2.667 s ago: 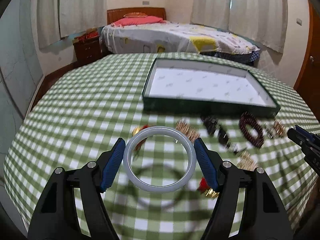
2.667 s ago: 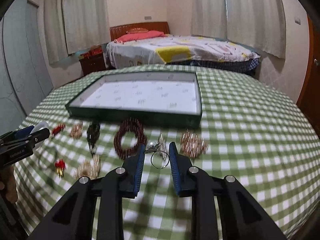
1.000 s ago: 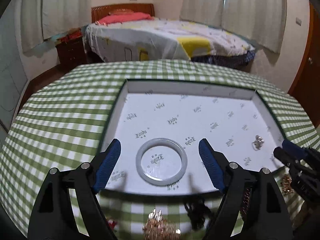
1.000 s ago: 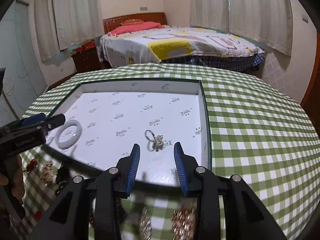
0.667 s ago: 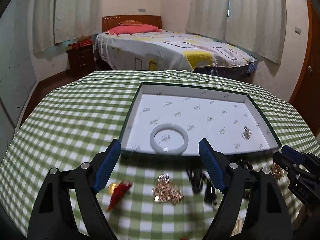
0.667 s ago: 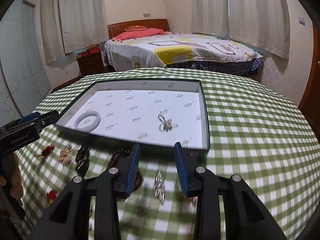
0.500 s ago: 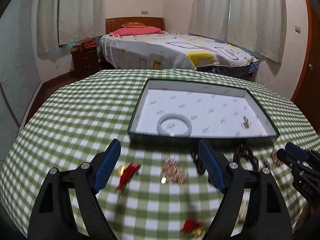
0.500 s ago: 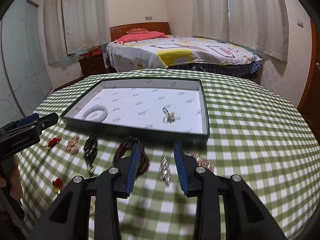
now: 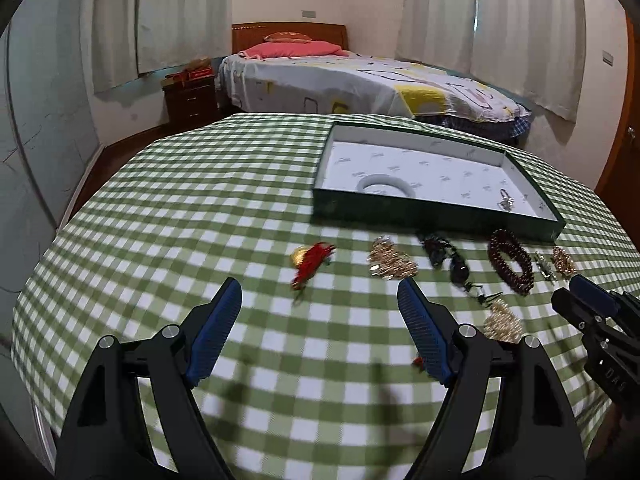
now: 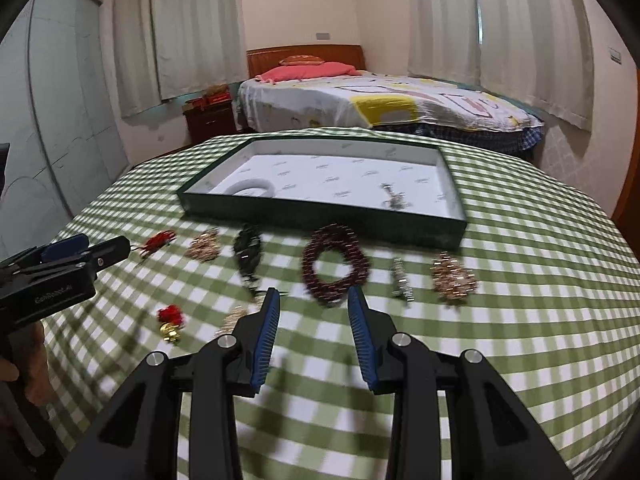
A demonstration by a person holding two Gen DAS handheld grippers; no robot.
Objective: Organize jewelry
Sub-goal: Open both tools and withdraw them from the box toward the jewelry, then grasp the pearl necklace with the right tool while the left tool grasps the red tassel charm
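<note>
Left gripper (image 9: pixel 320 300) jaws wide apart, empty, above green checked tablecloth (image 9: pixel 200 220), right gripper (image 10: pixel 313 312) jaws parted, empty, dark red beaded bracelet (image 10: pixel 335 268) just beyond its tips, pale jade bangle (image 10: pixel 250 189) inside shallow green tray (image 10: pixel 320 216), well ahead

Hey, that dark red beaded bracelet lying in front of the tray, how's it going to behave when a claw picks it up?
The dark red beaded bracelet looks like several loops of small beads, so it will probably sag and dangle rather than hold its ring shape. Round beads may slip between the right claw's pads. Lying flat on the checked cloth, it seems unlikely to roll.
</note>
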